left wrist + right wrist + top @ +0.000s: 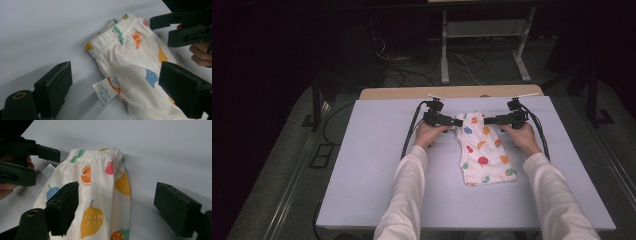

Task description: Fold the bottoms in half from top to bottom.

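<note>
Two tools at the shorts' waistband

Left tool (455,121) — jaws wide, astride the left waistband corner, pads clear of the cloth. Shorts (482,150) lie folded flat mid-desk (362,165), waistband at the far end, a label (104,92) at the left edge. Right tool (490,120) — jaws wide, over the right corner, nothing gripped.

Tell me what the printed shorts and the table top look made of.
Shorts: soft, matt white knit, probably cotton; the waistband gathers, the cloth creases and a sewn-in label sticks out. Table top: smooth, matt pale grey sheet, perhaps laminate or painted board; the look leaves it open.
</note>
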{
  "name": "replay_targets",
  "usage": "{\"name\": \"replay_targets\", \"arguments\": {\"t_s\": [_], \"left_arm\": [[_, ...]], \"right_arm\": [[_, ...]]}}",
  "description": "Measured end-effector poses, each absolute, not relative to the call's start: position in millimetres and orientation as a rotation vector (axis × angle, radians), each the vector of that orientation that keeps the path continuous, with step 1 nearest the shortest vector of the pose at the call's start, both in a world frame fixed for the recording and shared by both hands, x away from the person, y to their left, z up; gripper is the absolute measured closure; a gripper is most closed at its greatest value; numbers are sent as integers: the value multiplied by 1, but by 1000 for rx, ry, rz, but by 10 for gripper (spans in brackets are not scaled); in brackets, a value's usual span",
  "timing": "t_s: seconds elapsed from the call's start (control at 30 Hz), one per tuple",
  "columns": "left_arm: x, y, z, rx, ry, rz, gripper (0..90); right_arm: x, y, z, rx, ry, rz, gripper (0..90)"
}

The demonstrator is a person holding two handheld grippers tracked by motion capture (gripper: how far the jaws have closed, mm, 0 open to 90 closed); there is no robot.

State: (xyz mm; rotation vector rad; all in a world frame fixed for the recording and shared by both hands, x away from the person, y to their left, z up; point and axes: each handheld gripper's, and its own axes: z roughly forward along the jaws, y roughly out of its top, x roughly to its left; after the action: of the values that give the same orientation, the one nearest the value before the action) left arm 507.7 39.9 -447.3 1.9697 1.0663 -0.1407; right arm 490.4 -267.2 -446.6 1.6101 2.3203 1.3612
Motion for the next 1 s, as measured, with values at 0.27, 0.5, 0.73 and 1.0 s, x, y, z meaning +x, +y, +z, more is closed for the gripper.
{"name": "replay_targets", "arguments": {"t_s": [0.27,0.5,0.73,1.0], "left_arm": [[506,33,-452,1987,1050,-136,276],[507,30,-455,1971,1074,-124,461],[508,28,-458,1952,1102,-101,607],[508,25,-460,1943,1111,-79,718]], "right_arm": [[493,-264,-449,1621,2306,1331,334],[495,-260,-454,1630,2319,1286,449],[497,-257,-457,1605,2323,1289,547],[500,-249,-460,1611,2307,1300,697]]}}
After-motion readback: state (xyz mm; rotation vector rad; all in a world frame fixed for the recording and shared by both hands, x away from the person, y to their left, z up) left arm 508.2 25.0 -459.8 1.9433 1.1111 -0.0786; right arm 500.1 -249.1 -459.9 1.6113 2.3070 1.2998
